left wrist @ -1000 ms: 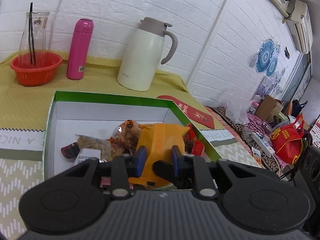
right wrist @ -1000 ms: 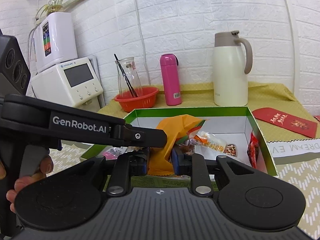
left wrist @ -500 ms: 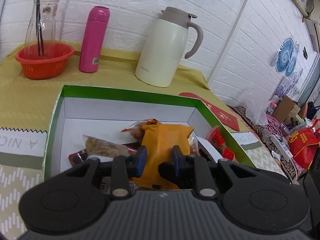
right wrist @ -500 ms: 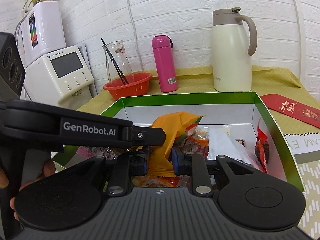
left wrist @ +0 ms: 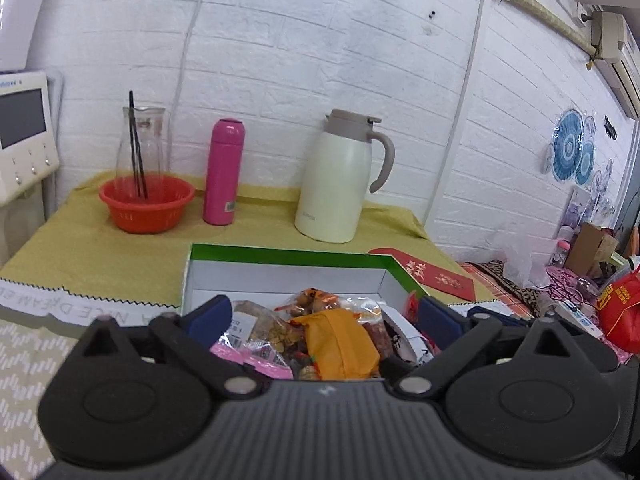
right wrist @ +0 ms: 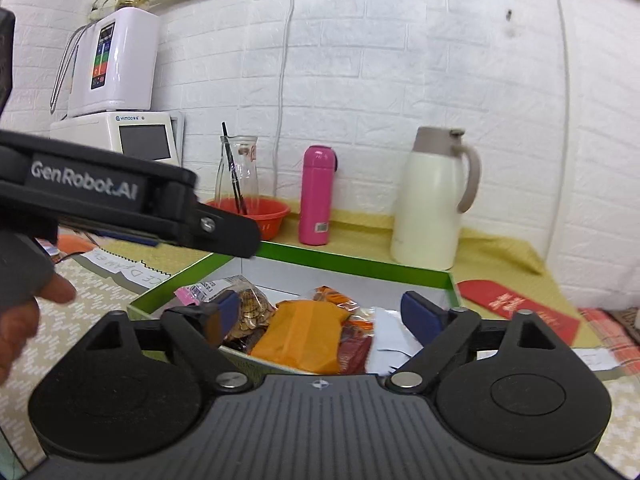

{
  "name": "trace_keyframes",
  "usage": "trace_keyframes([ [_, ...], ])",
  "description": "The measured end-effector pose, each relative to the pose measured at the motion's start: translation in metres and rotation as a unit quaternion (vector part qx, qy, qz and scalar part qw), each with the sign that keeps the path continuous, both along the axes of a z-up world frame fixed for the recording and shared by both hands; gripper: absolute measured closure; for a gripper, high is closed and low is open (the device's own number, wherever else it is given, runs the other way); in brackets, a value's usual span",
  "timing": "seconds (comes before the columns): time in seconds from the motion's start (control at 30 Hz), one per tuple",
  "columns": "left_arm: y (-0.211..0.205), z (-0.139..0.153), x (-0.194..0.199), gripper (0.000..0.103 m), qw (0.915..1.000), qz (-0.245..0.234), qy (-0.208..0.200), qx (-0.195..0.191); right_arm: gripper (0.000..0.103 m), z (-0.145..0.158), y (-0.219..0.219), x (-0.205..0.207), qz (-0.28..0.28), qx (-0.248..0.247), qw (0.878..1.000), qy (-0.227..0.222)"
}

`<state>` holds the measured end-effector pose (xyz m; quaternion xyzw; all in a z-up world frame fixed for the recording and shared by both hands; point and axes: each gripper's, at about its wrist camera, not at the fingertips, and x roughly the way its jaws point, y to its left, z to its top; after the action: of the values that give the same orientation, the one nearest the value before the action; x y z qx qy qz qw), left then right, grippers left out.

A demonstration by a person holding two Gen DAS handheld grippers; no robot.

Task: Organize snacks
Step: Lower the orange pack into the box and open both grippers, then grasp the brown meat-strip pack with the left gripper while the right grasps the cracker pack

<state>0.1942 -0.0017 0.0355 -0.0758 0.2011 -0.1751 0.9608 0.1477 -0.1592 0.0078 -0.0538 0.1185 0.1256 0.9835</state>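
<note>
"GenRobot.AI" on left gripper (right wrist: 120, 196); cloth lettering unclear.

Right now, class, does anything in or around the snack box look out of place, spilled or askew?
Nothing is spilled or damaged. The snacks lie in a loose heap in the green-rimmed box, the orange packet slumped on top, not in rows. Both tools, left and right, are opening with nothing gripped. The jug and pink flask stand upright.

cream jug (left wrist: 340, 184) | pink flask (left wrist: 223, 172) | orange basket (left wrist: 146, 206) | red envelope (left wrist: 434, 276)
</note>
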Motion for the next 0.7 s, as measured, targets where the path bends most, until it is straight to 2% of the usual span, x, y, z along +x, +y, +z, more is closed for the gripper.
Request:
trace_keyframes([
  [0.2,0.012,-0.007,-0.052,0.005,0.9993,-0.029,-0.023,-0.011,0.000,-0.004,-0.012,-0.044,-0.002,-0.002,1.000,0.007],
  [0.33,0.017,-0.030,-0.069,0.005,0.9993,-0.037,0.002,0.001,0.000,-0.020,-0.020,-0.057,-0.014,-0.009,0.999,0.040],
  [0.47,0.014,-0.057,-0.071,0.005,0.9971,-0.046,0.052,0.031,0.000,-0.039,-0.028,-0.053,-0.033,0.005,0.995,0.096],
  [0.63,0.001,-0.078,-0.067,0.005,0.9919,-0.062,0.058,0.094,0.000,-0.049,-0.031,-0.044,-0.045,0.029,0.991,0.124],
  [0.7,-0.002,-0.082,-0.063,0.005,0.9905,-0.067,0.057,0.106,0.000,-0.050,-0.030,-0.039,-0.051,0.026,0.991,0.125],
])
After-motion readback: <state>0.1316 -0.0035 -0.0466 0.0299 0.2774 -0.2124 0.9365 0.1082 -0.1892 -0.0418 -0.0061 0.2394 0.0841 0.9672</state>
